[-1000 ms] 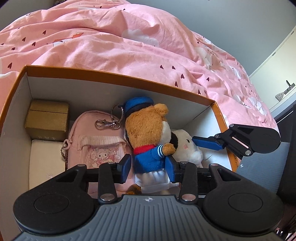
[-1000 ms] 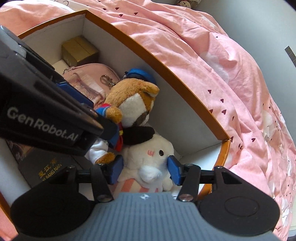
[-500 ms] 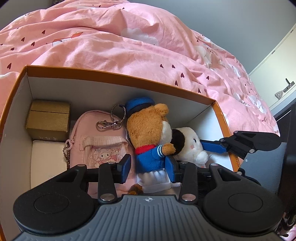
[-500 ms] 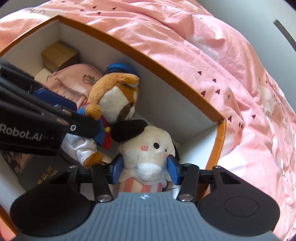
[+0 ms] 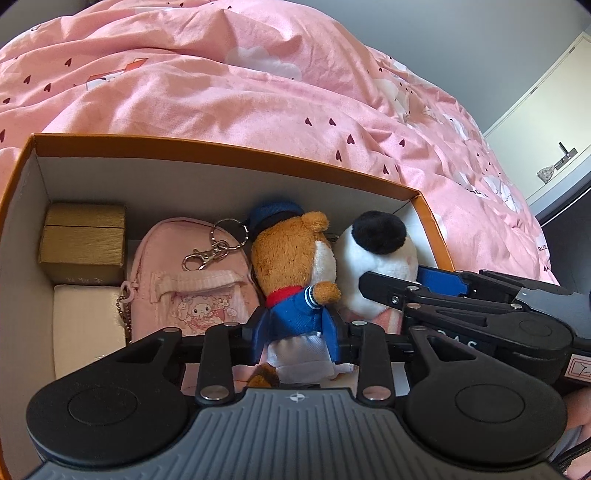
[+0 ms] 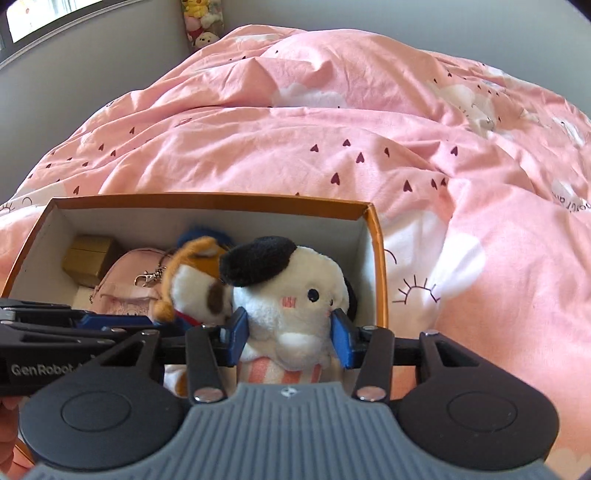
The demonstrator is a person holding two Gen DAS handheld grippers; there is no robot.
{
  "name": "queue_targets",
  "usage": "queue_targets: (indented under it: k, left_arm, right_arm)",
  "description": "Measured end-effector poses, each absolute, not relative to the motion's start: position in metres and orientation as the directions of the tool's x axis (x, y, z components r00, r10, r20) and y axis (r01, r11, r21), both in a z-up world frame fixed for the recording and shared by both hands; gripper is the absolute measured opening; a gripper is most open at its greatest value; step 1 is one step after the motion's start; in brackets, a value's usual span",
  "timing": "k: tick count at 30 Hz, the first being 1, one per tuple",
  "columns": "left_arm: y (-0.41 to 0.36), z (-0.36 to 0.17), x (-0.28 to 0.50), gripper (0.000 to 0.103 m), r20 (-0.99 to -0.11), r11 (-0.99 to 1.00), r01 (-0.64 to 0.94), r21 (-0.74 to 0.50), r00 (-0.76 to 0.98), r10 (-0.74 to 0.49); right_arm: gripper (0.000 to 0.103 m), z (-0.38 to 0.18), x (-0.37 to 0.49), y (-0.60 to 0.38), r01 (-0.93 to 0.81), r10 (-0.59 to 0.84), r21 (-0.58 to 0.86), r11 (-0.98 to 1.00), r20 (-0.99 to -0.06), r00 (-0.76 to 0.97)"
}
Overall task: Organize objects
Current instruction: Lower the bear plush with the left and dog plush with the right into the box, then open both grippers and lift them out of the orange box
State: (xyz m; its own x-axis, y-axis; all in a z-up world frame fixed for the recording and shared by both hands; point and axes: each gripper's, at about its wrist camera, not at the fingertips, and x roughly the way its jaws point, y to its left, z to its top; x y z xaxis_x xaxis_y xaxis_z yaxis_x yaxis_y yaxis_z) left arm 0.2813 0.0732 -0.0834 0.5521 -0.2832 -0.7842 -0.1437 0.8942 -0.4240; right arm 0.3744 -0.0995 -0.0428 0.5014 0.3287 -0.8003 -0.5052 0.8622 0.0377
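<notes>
An orange box [image 5: 221,147] with white inside walls sits on the pink bed. My left gripper [image 5: 297,334] is shut on the brown bear plush in a blue sailor suit [image 5: 295,269], held upright in the box. My right gripper [image 6: 290,338] is shut on the white dog plush with a black beret [image 6: 291,291], upright beside the bear at the box's right end; it also shows in the left wrist view [image 5: 373,258]. The box also shows in the right wrist view [image 6: 378,258].
A pink pouch with a key ring [image 5: 192,284], a gold box [image 5: 83,240] and a cream box [image 5: 86,321] fill the box's left part. The pink heart-print duvet [image 6: 332,129] surrounds it. Plush toys [image 6: 201,26] stand at the far wall.
My right gripper has swung round and raised the white dog plush upright next to the bear. The left gripper has kept its hold on the bear, nearly still.
</notes>
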Motion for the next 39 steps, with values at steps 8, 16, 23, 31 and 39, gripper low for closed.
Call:
queue_targets:
  k: [8,16,23,31,39]
  left_arm:
    - [0.068,-0.094,0.286,0.033,-0.786,0.895,-0.130,-0.428,0.543,-0.297]
    - [0.066,-0.102,0.294,0.034,-0.811,0.902,-0.133,-0.411,0.505,-0.295]
    - [0.064,-0.096,0.285,0.036,-0.794,0.910,-0.111,-0.400,0.537,-0.283]
    - [0.062,-0.079,0.271,0.054,-0.769,0.922,-0.121,-0.367,0.598,-0.228]
    - [0.058,-0.044,0.241,0.064,-0.712,0.916,-0.160,-0.367,0.682,-0.166]
  right_arm:
    - [0.051,-0.054,0.386,-0.088,-0.627,0.299,-0.044,0.777,-0.852,0.430]
    - [0.052,-0.061,0.395,-0.074,-0.656,0.274,-0.113,0.746,-0.846,0.458]
    - [0.053,-0.057,0.394,-0.076,-0.674,0.284,-0.121,0.729,-0.842,0.459]
    - [0.064,-0.041,0.384,-0.080,-0.668,0.289,-0.146,0.729,-0.819,0.495]
    - [0.066,-0.018,0.359,-0.095,-0.656,0.321,-0.143,0.741,-0.782,0.534]
